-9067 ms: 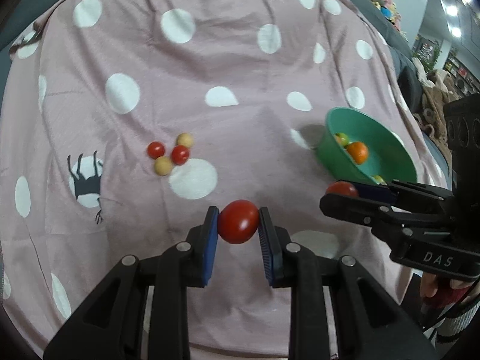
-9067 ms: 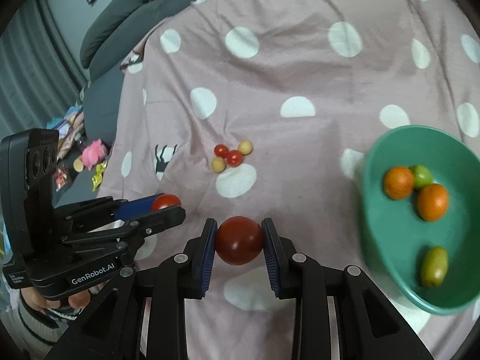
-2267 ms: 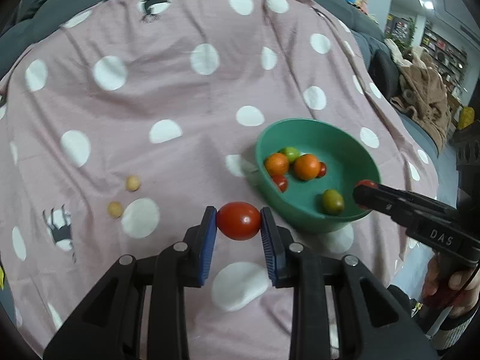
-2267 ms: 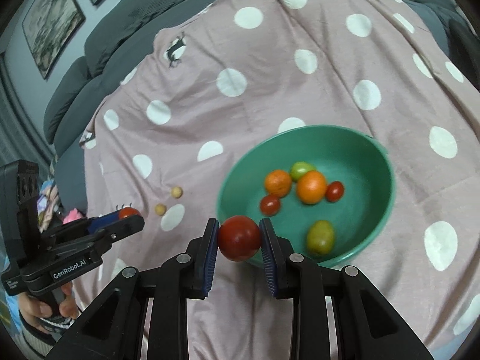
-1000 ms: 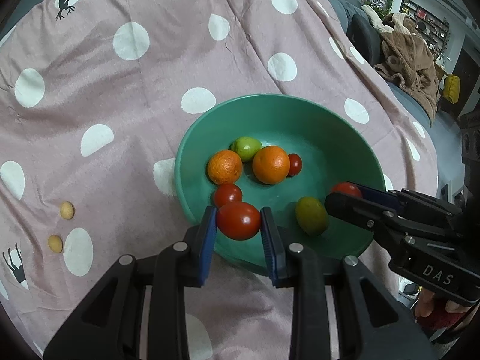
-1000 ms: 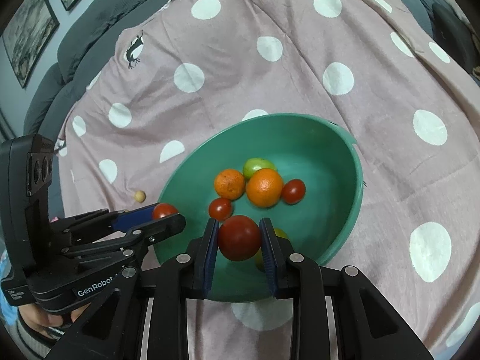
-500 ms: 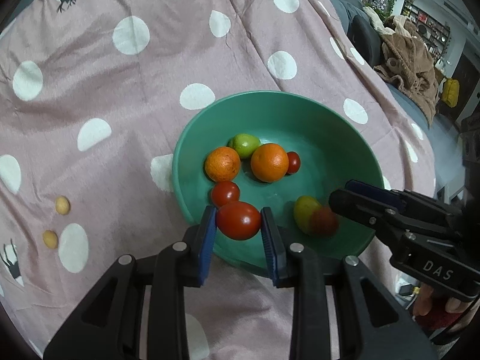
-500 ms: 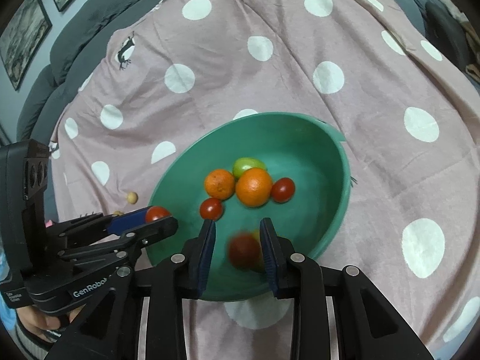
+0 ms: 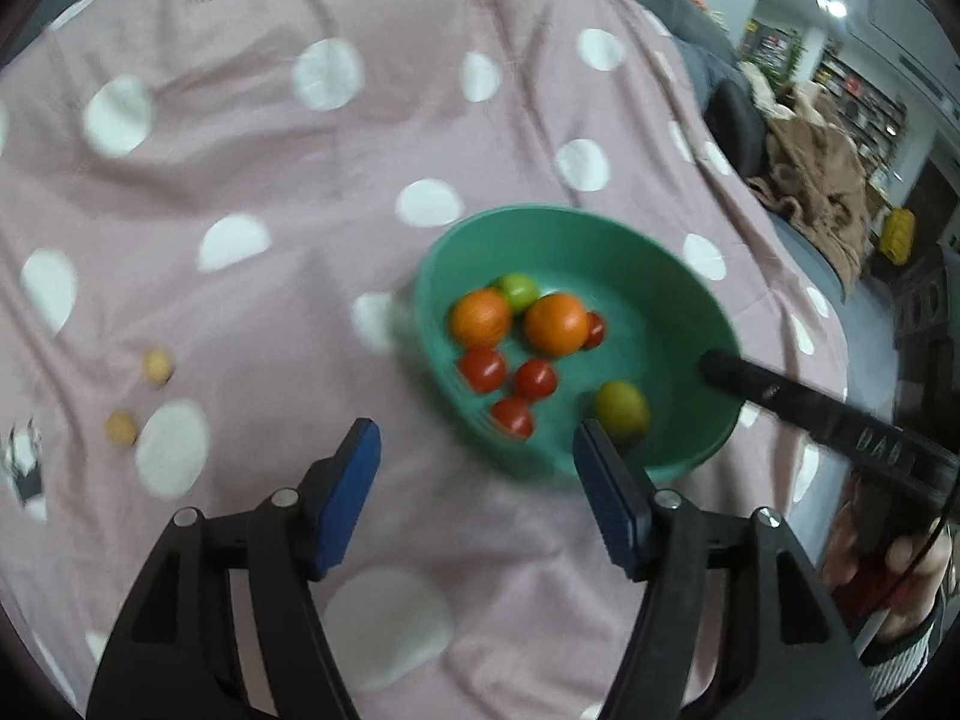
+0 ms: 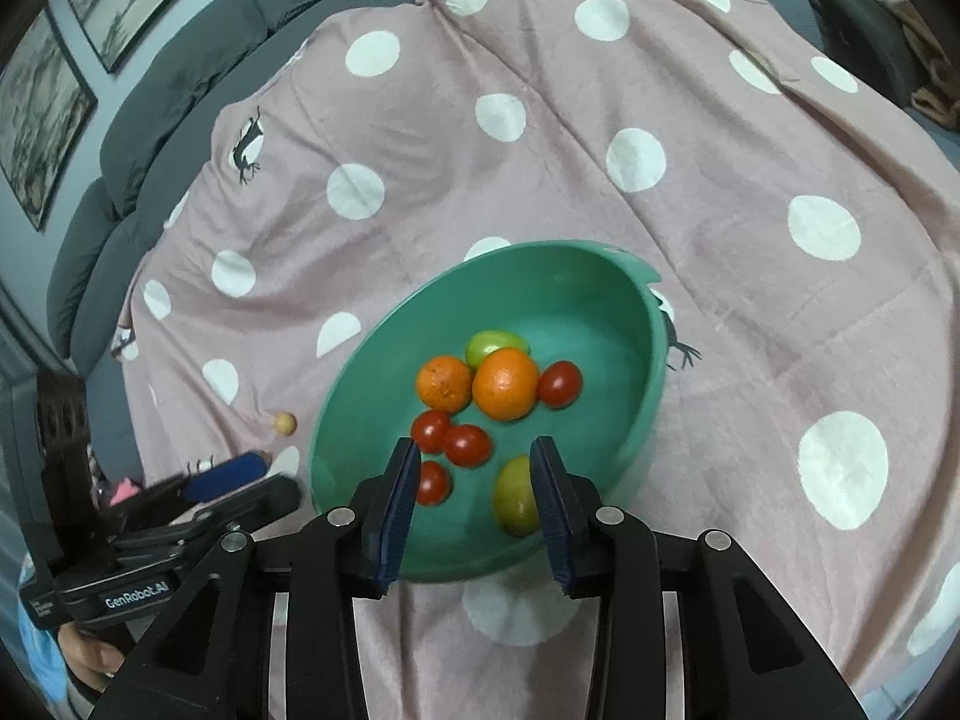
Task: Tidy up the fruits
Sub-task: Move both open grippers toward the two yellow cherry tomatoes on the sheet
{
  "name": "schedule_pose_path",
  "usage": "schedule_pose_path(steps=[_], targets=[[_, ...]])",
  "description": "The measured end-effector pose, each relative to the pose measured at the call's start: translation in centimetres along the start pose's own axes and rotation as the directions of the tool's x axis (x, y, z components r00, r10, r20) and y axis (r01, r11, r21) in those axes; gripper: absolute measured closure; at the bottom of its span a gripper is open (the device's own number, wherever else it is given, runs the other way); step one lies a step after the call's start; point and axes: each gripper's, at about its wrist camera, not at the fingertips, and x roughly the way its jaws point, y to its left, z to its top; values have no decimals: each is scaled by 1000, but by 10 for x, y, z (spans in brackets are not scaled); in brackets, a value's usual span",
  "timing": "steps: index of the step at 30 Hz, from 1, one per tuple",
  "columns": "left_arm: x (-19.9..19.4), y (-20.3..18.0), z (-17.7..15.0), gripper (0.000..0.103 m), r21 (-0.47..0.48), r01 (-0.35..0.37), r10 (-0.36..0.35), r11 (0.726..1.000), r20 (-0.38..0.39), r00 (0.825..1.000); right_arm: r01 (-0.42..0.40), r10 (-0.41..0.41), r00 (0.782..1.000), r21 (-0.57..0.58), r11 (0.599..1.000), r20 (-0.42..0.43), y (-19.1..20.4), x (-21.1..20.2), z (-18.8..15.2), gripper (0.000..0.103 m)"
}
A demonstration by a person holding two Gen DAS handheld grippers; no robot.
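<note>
A green bowl sits on a pink polka-dot blanket. It holds two oranges, a green fruit, a yellow-green fruit and several red tomatoes. My left gripper is open and empty, just left of and in front of the bowl. My right gripper is open and empty over the bowl's near rim. Two small yellow fruits lie on the blanket to the left; one shows in the right wrist view.
The blanket covers a grey sofa. The left gripper body shows at the lower left of the right wrist view. The right gripper arm crosses the bowl's right rim in the left wrist view.
Both grippers opened and let their tomatoes fall into the bowl. The left gripper has pulled back to the left of the bowl. The bowl now holds more red tomatoes.
</note>
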Motion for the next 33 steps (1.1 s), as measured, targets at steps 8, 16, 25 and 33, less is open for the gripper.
schedule_pose_path(steps=[8,16,25,33], targets=[[-25,53,-53,28,-160,-131,120,978,-73,990,-24,23,1000,-44,999,-11,19,-10,-9,64],[-60,84,-89,23,-246,-235,218,940,-92,972,-76,65,996,-183,980,-67,69,-10,-26,64],[-95,98,-107,12,-278,-302,295,912,-67,953,-131,79,984,-343,930,-162,130,6,-53,56],[-119,116,-116,4,-306,-363,371,880,-33,928,-164,78,975,-440,883,-208,171,15,-69,49]])
